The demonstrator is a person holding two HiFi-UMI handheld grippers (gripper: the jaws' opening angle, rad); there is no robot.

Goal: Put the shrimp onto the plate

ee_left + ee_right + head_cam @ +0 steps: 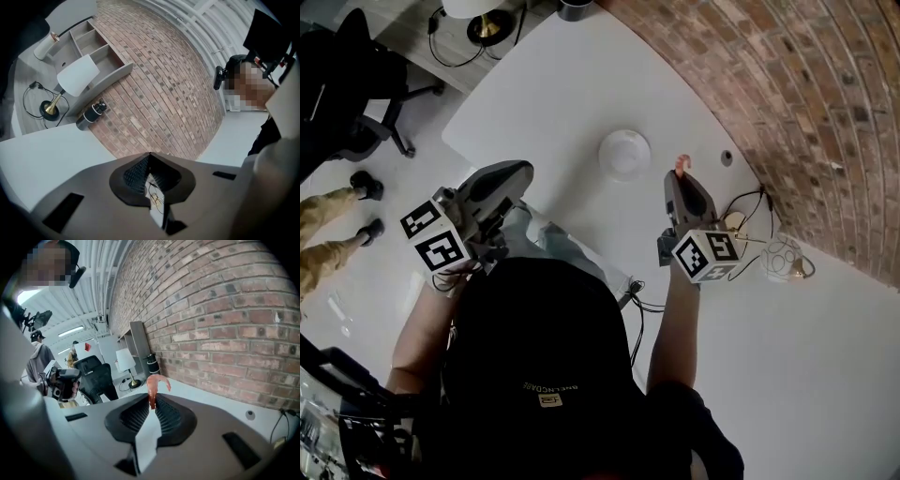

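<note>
A pink curled shrimp [154, 385] sticks up from the tips of my right gripper [153, 401], whose jaws are shut on its tail. In the head view the shrimp [682, 165] shows as a small pink tip at the front of the right gripper [680, 175], just right of the white round plate [624, 153] on the white table. My left gripper [517, 173] hovers at the table's left edge, well left of the plate. Its jaws [149, 161] are shut with nothing between them.
A brick wall [787, 103] curves along the table's far and right side. A cable and a white patterned object [783, 258] lie near the right gripper. A black office chair [352, 84] and a lamp base [490, 26] stand beyond the table's left end. A person's legs [328, 234] show at the left.
</note>
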